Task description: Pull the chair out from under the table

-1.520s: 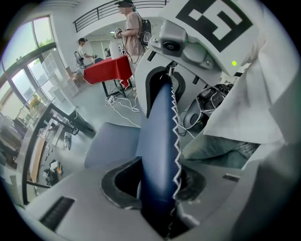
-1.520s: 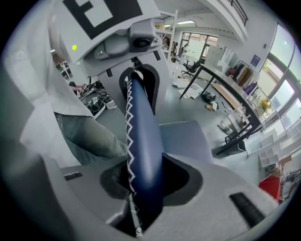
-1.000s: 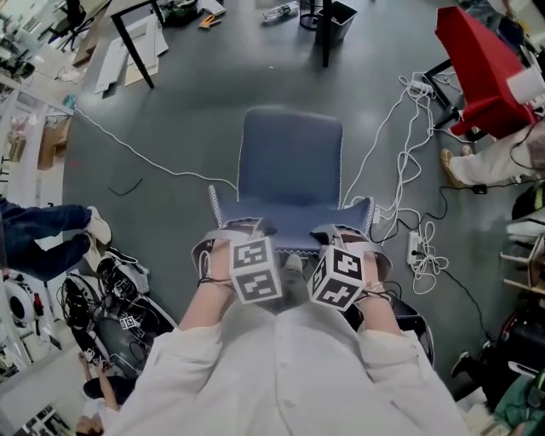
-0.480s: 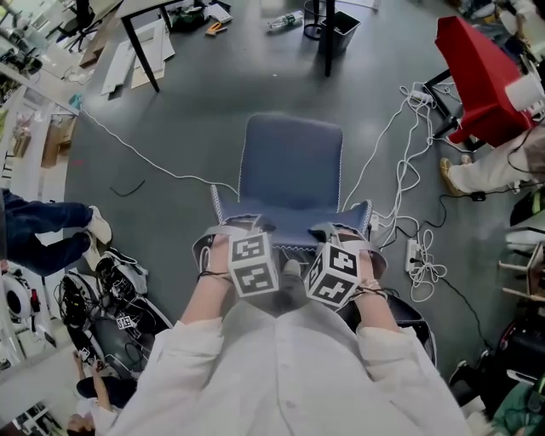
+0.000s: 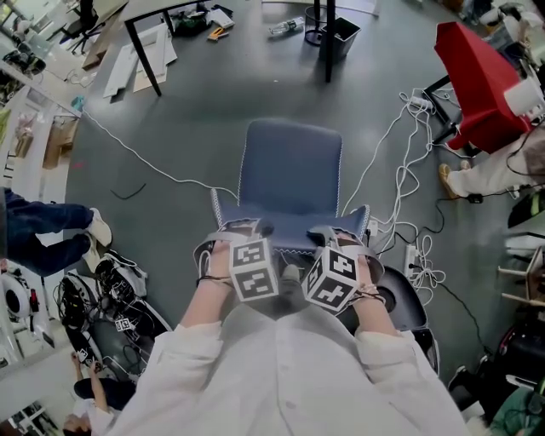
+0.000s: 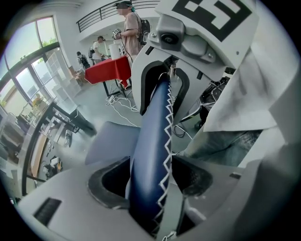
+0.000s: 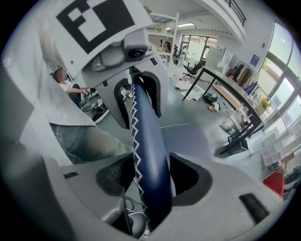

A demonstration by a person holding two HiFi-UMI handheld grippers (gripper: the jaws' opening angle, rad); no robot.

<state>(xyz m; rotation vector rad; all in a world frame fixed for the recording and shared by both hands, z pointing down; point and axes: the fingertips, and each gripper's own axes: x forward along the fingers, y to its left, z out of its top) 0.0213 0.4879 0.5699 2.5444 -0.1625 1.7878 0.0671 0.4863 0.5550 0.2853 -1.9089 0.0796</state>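
**A:** Where does the chair stand?

**B:** Out on the open grey floor, clear of the bench, whose black legs stand well beyond the chair's front edge. The blue seat points away from the person, and the backrest is the side nearest them.

**A:** And the left gripper?

**B:** It straddles the backrest's top edge near the chair's left corner, pointing steeply down. Its jaws have just been opening. The blue padding with its white zigzag stitching runs between them, but a dark gap shows on either side, so the pads do not press on it. It is released.

**A:** The right gripper?

**B:** Much the same, near the chair's right corner. It sits astride the backrest's top edge, and its jaws have just been opening too. The padding stands between them with space at both sides, so it is let go as well. The person's two hands are close together behind the chair.

**A:** What lies around the chair?

**B:** In the head view, a long white cable trails over the floor off the chair's left side. A tangle of white cords and a power strip lie off its right side. A black bin stands beyond the chair, beside a bench leg.
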